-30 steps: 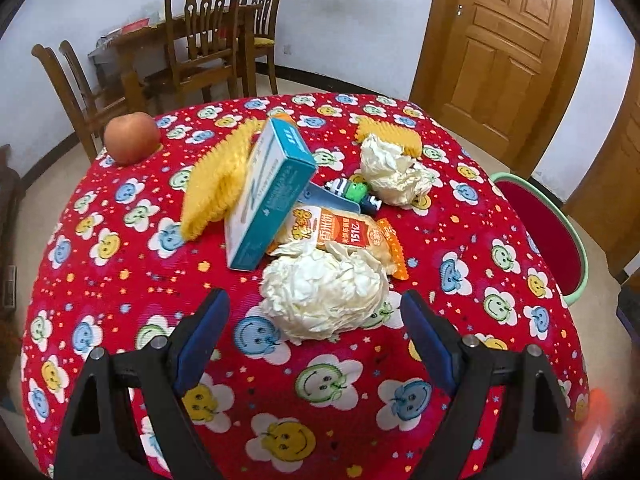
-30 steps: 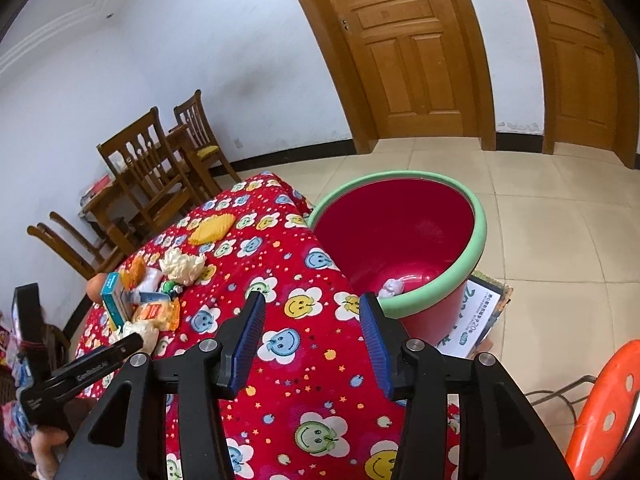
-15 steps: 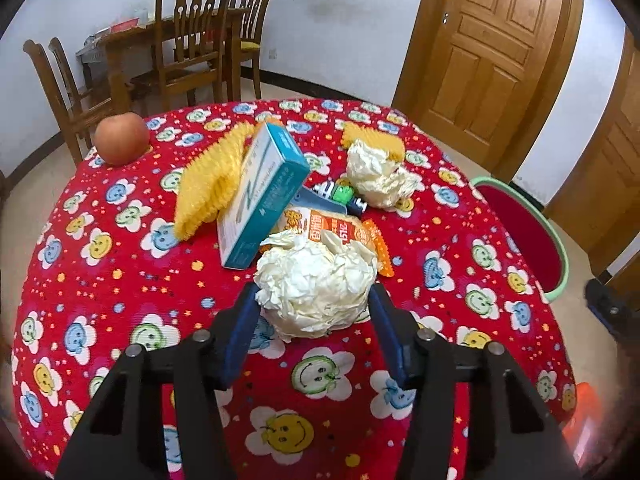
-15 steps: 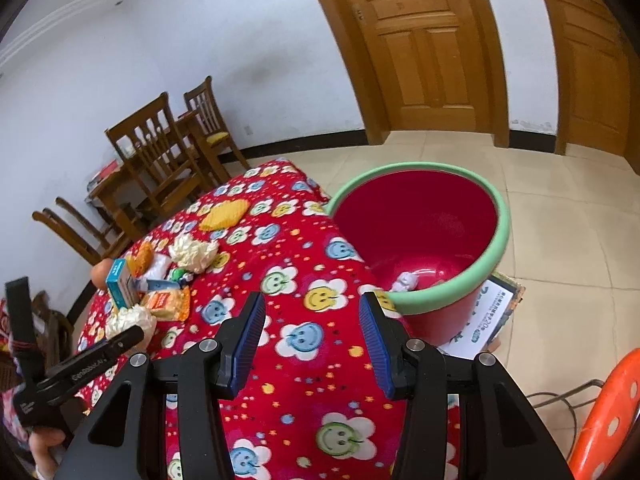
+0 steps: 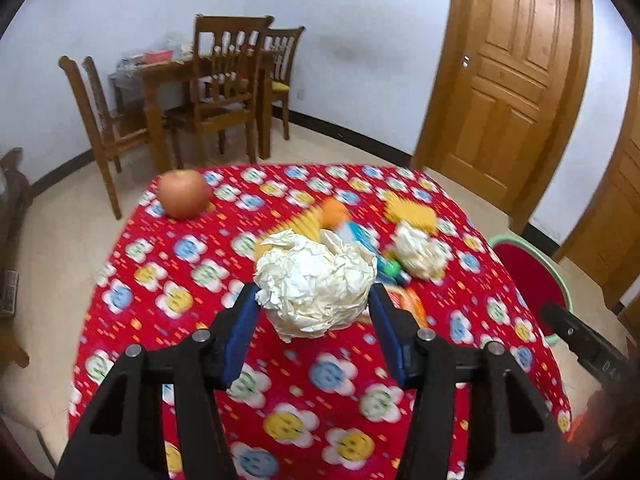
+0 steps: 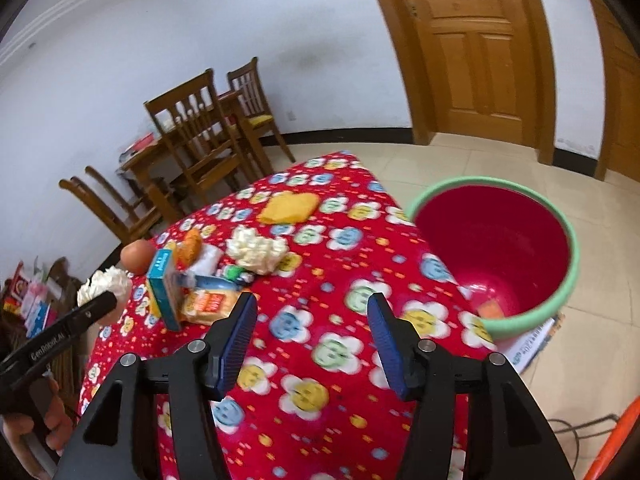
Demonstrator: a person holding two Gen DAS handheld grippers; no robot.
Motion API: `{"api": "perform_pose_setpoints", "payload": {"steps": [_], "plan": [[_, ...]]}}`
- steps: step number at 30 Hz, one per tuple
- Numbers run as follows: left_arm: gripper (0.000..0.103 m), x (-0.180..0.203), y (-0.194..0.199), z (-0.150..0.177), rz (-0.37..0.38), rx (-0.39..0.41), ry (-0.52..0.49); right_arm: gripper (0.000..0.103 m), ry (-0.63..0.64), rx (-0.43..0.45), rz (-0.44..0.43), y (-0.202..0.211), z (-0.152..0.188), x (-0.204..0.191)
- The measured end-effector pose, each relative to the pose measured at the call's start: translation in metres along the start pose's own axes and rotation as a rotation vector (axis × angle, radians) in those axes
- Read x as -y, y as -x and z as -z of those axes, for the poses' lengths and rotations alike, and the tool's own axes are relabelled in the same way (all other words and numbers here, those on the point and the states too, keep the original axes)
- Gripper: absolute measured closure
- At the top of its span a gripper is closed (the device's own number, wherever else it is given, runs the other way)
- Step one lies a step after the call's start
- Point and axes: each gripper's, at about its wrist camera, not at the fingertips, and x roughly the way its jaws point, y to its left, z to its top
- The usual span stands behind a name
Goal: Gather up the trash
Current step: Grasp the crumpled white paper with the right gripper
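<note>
Holding: my left gripper [image 5: 312,312] is clamping the crumpled paper ball [image 5: 316,284] above the table [image 5: 168,264].
Spreading: my right gripper [image 6: 312,328] has just been opening, gripping nothing.

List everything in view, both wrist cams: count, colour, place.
crumpled paper balls: 2, white; one in the left gripper, one on the table
apple: 1, red-orange, far table corner
box: 1, teal, mid-table
snack packet: 1, orange, beside box
yellow pads: 2, one far side, one behind the held ball
bin: 1, red, green rim, floor beside table
tablecloth: 1, red, smiley flowers
chairs: several, brown, by wall
left gripper: shut on ball
right gripper: empty, just opened wider
</note>
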Motion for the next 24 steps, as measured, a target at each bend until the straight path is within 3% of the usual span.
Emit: {"api": "perform_pose_setpoints", "payload": {"steps": [12, 24], "plan": [[0.047, -0.043, -0.033, -0.011, -0.079, -0.018, 0.087, 0.041, 0.067, -0.103, -0.019, -0.083, -0.021, -0.049], [0.047, -0.054, -0.057, -0.005, -0.070, -0.059, 0.104, 0.041, 0.077, -0.161, 0.024, -0.143, -0.032, -0.056]]}}
